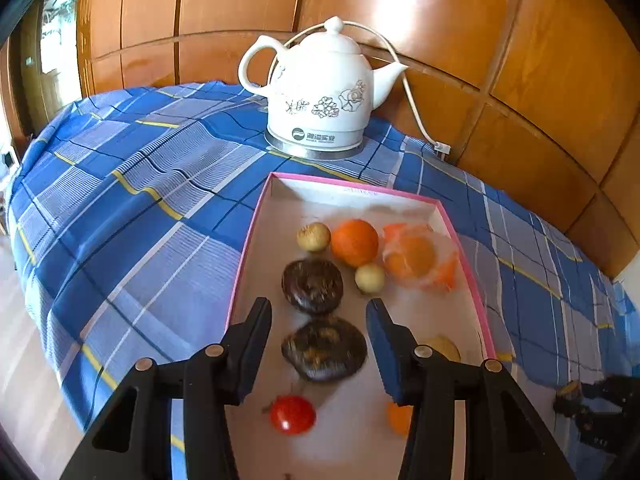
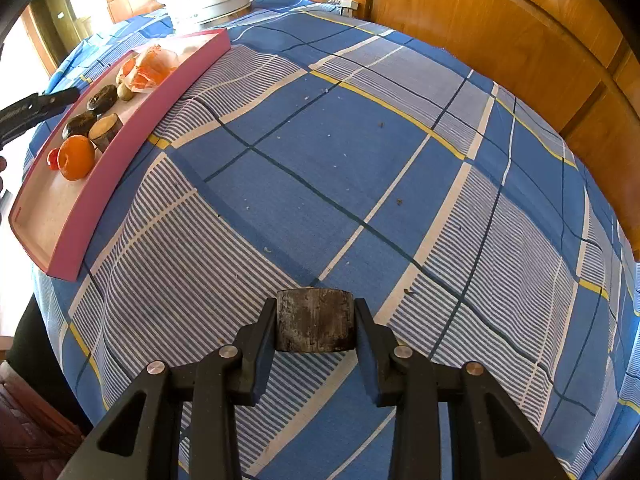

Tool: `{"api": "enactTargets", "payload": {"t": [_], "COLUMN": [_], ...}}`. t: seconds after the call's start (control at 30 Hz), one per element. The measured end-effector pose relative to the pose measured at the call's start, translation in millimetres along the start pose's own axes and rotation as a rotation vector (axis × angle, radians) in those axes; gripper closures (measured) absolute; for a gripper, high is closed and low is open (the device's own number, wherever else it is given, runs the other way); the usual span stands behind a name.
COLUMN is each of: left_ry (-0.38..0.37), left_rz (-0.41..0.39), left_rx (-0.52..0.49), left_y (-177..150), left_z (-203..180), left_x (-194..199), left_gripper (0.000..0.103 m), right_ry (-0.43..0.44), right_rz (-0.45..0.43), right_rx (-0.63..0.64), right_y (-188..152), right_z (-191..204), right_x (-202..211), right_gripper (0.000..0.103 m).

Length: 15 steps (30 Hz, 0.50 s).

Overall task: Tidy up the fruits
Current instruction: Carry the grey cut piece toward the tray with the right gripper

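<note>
Blue checked cloth [image 2: 360,160] covers the table. Right tongs [image 2: 316,320] pinch a dark round chunk [image 2: 315,319] above it. Left tongs [image 1: 319,320] hang spread over the pink tray [image 1: 244,264] of fruit, near a white kettle [image 1: 320,92].

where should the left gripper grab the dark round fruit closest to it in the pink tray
Grip the nearest dark fruit across its short sides, coming straight down from above. It lies flat and wide between the open left gripper fingers, with another dark fruit close behind, so a low approach looks crowded.
</note>
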State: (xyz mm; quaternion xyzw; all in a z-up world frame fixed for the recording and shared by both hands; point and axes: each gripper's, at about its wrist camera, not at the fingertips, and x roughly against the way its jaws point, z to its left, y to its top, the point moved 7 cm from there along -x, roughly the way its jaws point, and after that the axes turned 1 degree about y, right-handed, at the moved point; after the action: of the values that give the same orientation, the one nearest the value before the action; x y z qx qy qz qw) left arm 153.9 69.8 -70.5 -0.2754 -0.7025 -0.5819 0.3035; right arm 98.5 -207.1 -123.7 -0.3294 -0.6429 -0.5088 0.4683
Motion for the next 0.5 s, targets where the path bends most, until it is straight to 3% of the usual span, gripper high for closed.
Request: {"api": "enactTargets", "payload": {"t": [0.2,0.5], "left_ry": [0.011,-0.031], "left_rz": [-0.028,-0.026], "left_rx": [-0.048,-0.093], "left_y": [-16.0,-32.1], "left_z": [-13.0,-33.0], "left_x": [21.9,39.7], "left_gripper": [0.053,0.052], "right_ry": [-0.006,-0.019], "right_rz": [-0.001,-0.005], "right_rx": [0.006,0.019], "right_y": [0.0,0.5], "right_z": [-0.3,0.7], "right_x": [0.9,2.6], "right_gripper": [0.067,0.067]}}
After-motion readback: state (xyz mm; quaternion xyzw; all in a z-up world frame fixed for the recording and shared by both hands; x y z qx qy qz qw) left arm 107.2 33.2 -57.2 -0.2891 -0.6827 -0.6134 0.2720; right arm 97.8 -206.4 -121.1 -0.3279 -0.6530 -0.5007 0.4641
